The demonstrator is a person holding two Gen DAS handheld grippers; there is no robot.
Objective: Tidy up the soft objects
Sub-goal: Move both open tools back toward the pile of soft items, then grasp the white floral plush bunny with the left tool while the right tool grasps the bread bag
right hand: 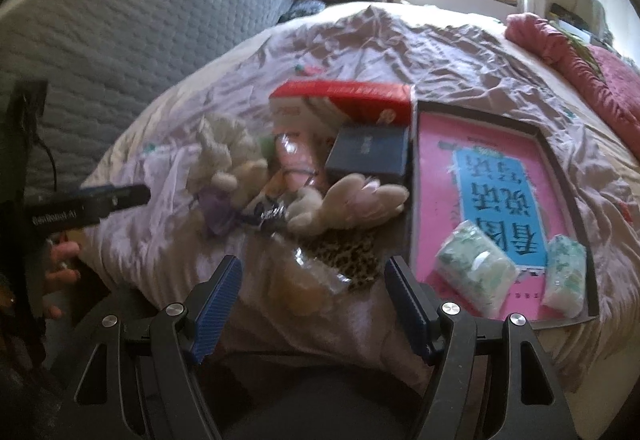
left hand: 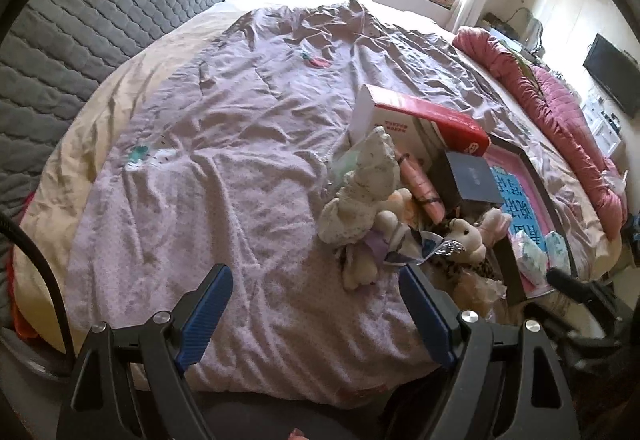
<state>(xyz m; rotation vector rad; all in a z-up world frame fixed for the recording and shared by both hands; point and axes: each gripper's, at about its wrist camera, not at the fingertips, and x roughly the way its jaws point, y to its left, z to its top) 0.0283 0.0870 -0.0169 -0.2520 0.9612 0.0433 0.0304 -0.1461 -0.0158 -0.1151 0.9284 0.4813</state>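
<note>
Bedspread (left hand: 224,144) pale lilac, creased, small teal and red motifs; quilted headboard (left hand: 100,20) grey in a scale-like stitch. Plush rabbit (left hand: 370,180) off-white, speckled; box (right hand: 344,100) red over white; small box (right hand: 368,154) dark blue-grey; tray (right hand: 560,168) dark-rimmed, pink inside, blue panel with black characters. Leopard-print cloth (right hand: 348,252) tan and black; tissue packs (right hand: 476,272) white with green print; rolled quilt (left hand: 560,112) rose pink; gripper pads (right hand: 216,304) blue, ribbed.

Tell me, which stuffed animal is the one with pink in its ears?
The cream bunny lying next to the dark blue box. Its long ears have pink insides; the other, grayish-white plush toy to its left shows no pink.
</note>
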